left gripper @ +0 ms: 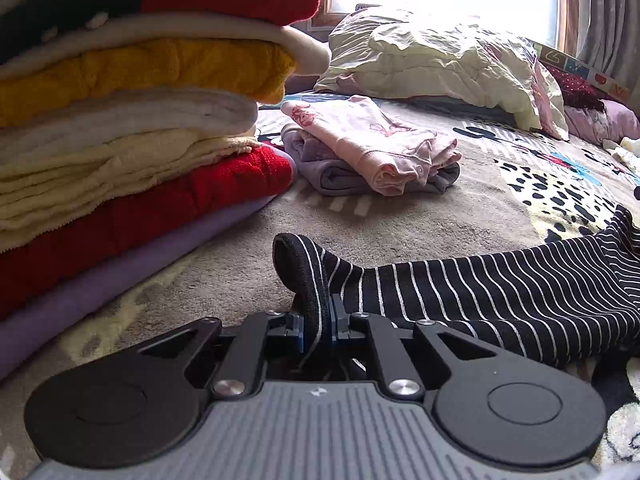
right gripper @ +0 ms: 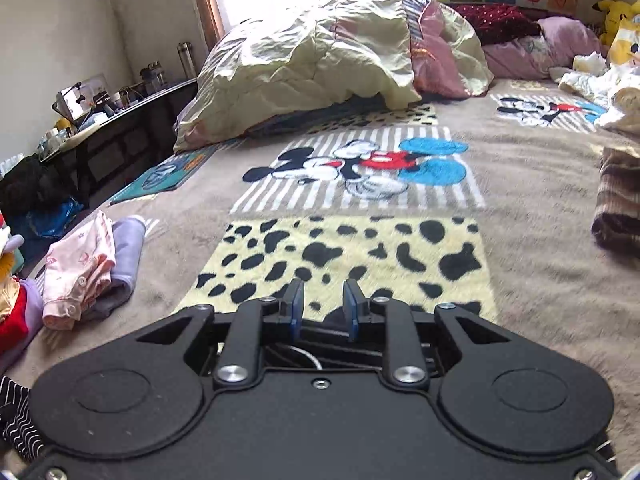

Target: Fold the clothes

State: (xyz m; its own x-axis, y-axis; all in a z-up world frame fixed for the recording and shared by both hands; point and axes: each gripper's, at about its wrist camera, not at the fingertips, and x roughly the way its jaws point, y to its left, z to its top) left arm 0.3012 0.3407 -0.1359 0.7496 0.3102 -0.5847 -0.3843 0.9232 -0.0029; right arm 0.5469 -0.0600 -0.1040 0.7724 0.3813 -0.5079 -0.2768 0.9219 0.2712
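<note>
On a bed spread with a cartoon-mouse blanket (right gripper: 360, 168), the left tongs (left gripper: 316, 326) are clamped tight on a solid black edge of a black garment with thin white stripes (left gripper: 500, 300), the pinched cloth standing up in a fold above the blue pads. The rest of the striped garment trails away to the right of those tongs, lying rumpled on the blanket. To the left of the striped garment rises a tall stack of folded knitwear (left gripper: 132, 128) in red, mustard, cream and white over a lilac bottom layer. Beyond the striped garment, a smaller folded pile with a pink printed piece (left gripper: 376, 144) on top of a lilac-grey one sits on the blanket, and farther back a pale yellow quilt (left gripper: 440, 60) is heaped under a bright window.

The right tongs (right gripper: 323, 308) stand partly open with nothing between the pads, held low over the blanket's yellow, black-spotted panel. A corner of the striped garment shows at the lower left edge of the right wrist view. A brown striped cloth (right gripper: 618, 200) lies well to the right of that panel.
</note>
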